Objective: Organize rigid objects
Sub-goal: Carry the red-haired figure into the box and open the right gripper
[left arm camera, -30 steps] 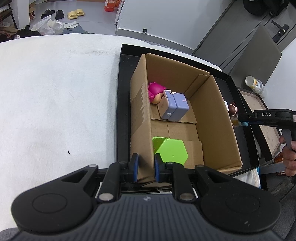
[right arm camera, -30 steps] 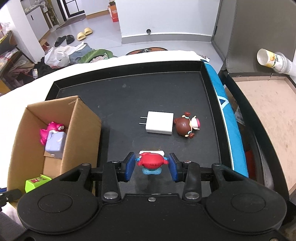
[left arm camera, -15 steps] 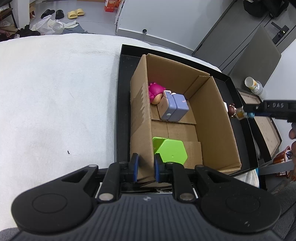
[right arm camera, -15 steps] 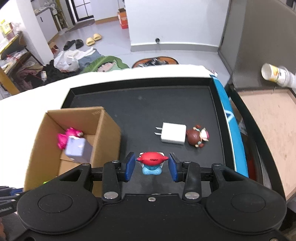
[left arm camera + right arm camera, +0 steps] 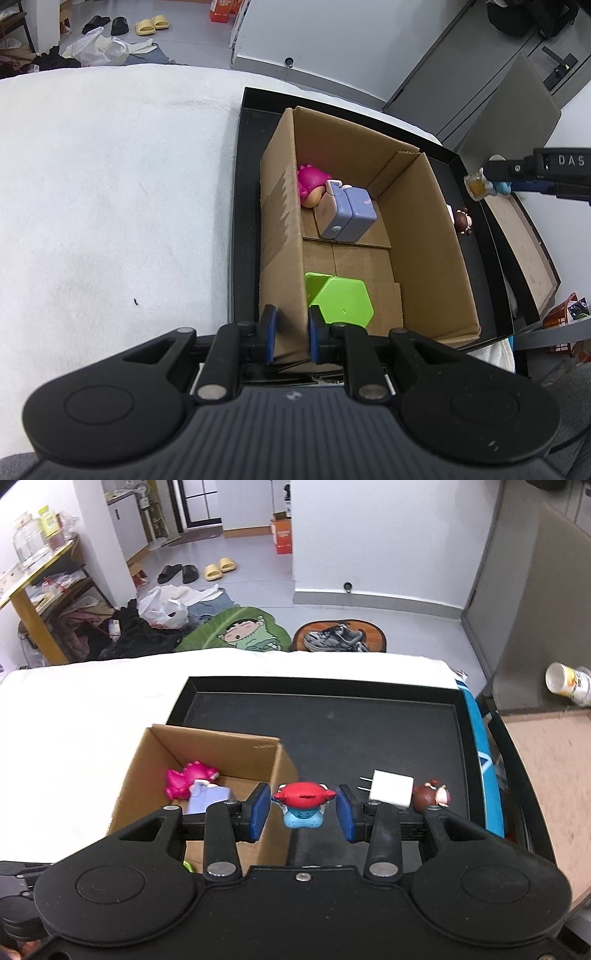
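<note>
Raised right tool (image 5: 301, 808) clamps red-capped figurine (image 5: 303, 801) beside box (image 5: 207, 753).

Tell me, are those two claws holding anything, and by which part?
Right gripper holds a small toy figure by the sides of its red hat. Left gripper pinches the near wall of the cardboard box.

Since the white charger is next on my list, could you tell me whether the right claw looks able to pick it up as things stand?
Probably not yet. The right claw is shut on the red-capped figurine, so its jaws are occupied. The white charger itself lies uncovered on the black tray, beside the brown-haired figurine.
</note>
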The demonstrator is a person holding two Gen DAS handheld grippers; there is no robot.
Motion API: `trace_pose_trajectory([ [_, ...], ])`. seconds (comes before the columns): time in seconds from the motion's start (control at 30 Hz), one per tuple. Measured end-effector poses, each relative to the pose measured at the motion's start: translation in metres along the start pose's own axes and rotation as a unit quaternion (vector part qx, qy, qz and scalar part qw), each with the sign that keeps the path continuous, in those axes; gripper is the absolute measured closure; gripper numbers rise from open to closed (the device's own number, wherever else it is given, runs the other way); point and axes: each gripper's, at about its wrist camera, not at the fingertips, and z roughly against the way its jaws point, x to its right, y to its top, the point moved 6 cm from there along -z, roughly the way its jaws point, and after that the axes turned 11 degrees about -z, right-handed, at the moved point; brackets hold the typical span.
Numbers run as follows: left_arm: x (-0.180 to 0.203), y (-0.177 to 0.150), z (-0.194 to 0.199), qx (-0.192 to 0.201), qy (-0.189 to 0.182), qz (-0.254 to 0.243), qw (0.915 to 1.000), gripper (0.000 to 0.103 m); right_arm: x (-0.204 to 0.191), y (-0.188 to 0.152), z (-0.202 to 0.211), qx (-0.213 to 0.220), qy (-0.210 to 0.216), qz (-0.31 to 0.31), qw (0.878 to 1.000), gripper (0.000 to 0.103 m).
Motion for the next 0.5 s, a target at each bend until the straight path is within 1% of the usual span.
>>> trace_pose_trajectory([
  [0.23, -0.001, -0.001, -0.001, 0.002, -0.003, 0.001, 1.0000, 0.086, -0.026, 0.000, -0.001, -0.002, 0.010, 0.019, 1.000, 0.064],
  [0.5, -0.001, -0.002, -0.001, 0.003, -0.006, 0.001, 1.0000, 0.086, -0.049, -0.007, -0.013, -0.013, 0.017, 0.036, 0.999, 0.064],
])
